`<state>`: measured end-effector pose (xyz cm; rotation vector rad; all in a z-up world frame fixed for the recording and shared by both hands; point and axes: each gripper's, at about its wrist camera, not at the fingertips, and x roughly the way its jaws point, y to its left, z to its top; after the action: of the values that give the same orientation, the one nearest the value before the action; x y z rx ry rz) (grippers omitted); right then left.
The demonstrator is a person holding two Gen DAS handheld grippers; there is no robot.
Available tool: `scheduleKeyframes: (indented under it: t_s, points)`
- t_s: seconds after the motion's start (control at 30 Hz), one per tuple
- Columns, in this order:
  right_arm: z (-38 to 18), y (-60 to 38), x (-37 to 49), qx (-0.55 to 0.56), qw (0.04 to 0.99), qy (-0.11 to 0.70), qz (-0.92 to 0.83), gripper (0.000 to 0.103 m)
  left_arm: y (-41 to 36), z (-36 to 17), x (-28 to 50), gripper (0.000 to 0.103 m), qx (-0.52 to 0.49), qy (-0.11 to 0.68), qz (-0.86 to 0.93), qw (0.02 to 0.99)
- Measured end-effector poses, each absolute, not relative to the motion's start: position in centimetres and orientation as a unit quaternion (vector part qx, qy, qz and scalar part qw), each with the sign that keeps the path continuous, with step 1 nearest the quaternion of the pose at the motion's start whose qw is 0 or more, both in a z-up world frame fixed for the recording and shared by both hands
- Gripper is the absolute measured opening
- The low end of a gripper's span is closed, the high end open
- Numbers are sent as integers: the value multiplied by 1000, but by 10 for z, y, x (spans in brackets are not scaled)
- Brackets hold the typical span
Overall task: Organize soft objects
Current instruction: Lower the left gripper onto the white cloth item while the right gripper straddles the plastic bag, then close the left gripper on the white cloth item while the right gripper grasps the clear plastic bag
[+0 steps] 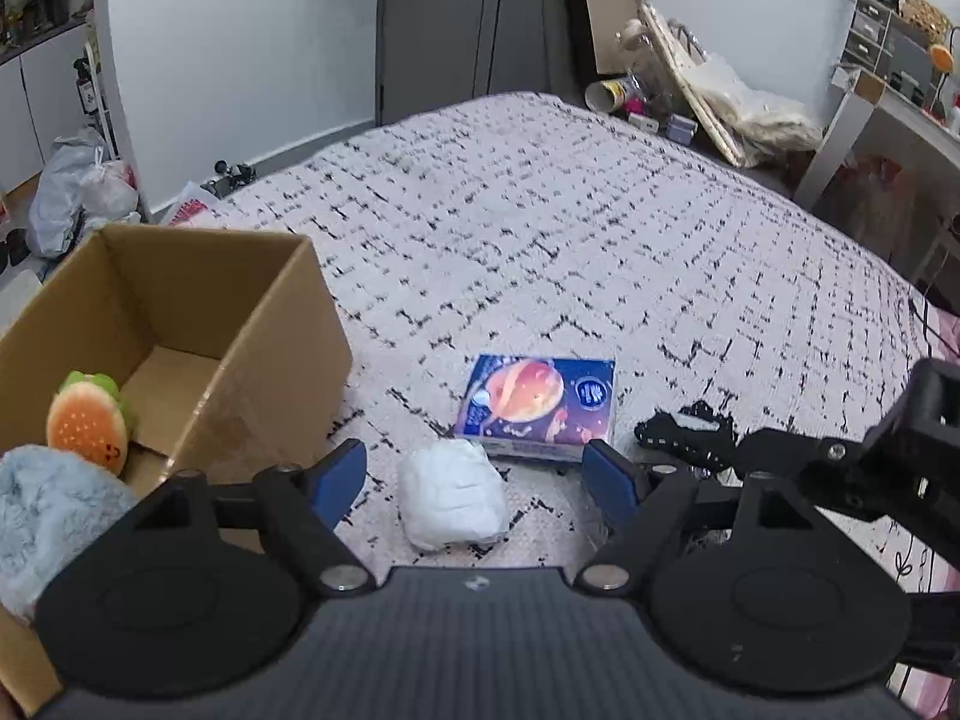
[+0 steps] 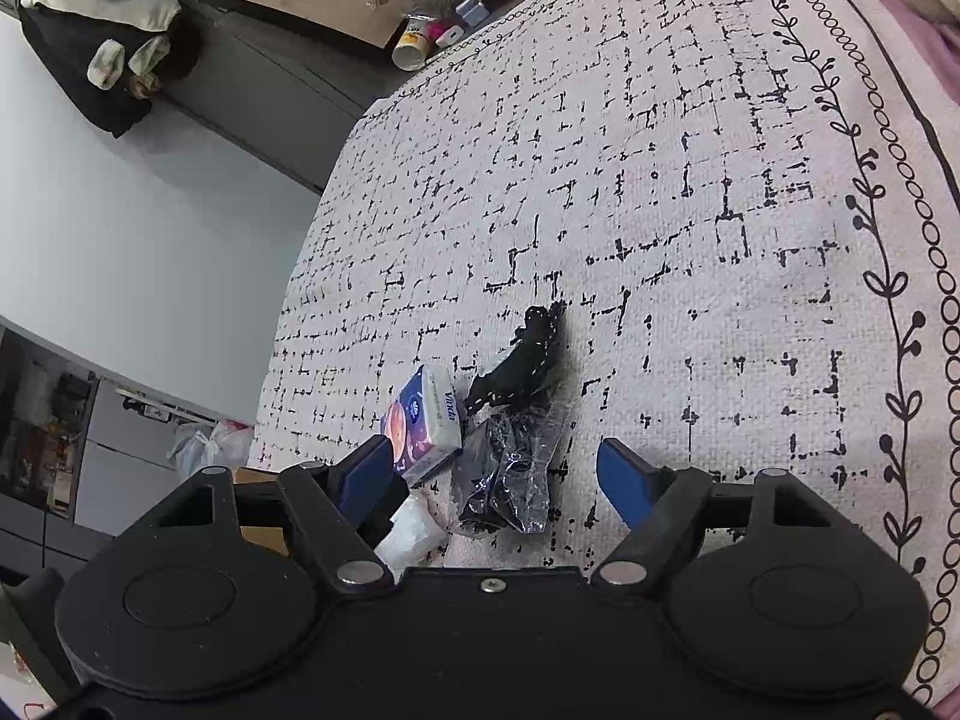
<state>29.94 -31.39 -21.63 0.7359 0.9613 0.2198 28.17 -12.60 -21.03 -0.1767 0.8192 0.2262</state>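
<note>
Now: left hand-held gripper (image 1: 474,474) spread wide, empty, over white soft wrapped pack (image 1: 451,494) on patterned bed cover (image 1: 540,240). Centre pads, squeeze gently; cardboard box (image 1: 180,324) w/ plush toys sits beside.

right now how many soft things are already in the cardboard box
2: a burger plush against the cardboard box's left wall, and a fluffy blue item at its near end. Others may be hidden beneath.

Fluffy pale-blue plush (image 1: 42,516): cut by the left wrist picture's left edge; open brown cardboard box (image 1: 198,324): near corner hidden; crumpled white soft packet (image 2: 411,531): partly behind a blue-padded gripper finger (image 2: 366,474).
</note>
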Motion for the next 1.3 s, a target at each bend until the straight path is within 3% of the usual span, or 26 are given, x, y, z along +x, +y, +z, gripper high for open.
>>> scheduleKeyframes:
  t_s: [0.23, 0.3, 0.33, 0.37, 0.53, 0.7, 1.0, 1.03, 1.1, 1.13, 1.3]
  points:
    - [-226, -313, 304, 347, 810, 462, 100, 71, -123, -226, 284, 77, -99, 419, 108, 896]
    - [-228, -312, 306, 347, 809, 463, 101, 69, -119, -231, 285, 67, -115, 425, 111, 891]
    - [-229, -312, 306, 347, 809, 464, 100, 69, -116, -233, 287, 50, -126, 430, 114, 887]
    - [-230, -311, 307, 347, 809, 464, 100, 69, -112, -236, 288, 43, -137, 438, 115, 881]
    - [-235, -310, 309, 347, 807, 468, 96, 68, -105, -233, 286, 42, -163, 433, 104, 881]
    - [-240, -312, 313, 361, 801, 468, 96, 60, -104, -220, 284, 42, -173, 422, 92, 885]
    - [-246, -305, 322, 369, 791, 477, 99, 59, -93, -201, 281, 42, -195, 414, 85, 885]
    - [-245, -304, 321, 368, 791, 479, 100, 58, -92, -201, 282, 42, -197, 414, 85, 884]
    - [-247, -300, 322, 360, 788, 487, 109, 36, -89, -200, 282, 42, -205, 417, 84, 881]
    - [-249, -298, 322, 355, 786, 494, 108, 30, -87, -199, 282, 42, -208, 417, 83, 881]
    - [-241, -293, 316, 339, 796, 485, 123, 20, -84, -188, 278, 42, -214, 412, 74, 883]
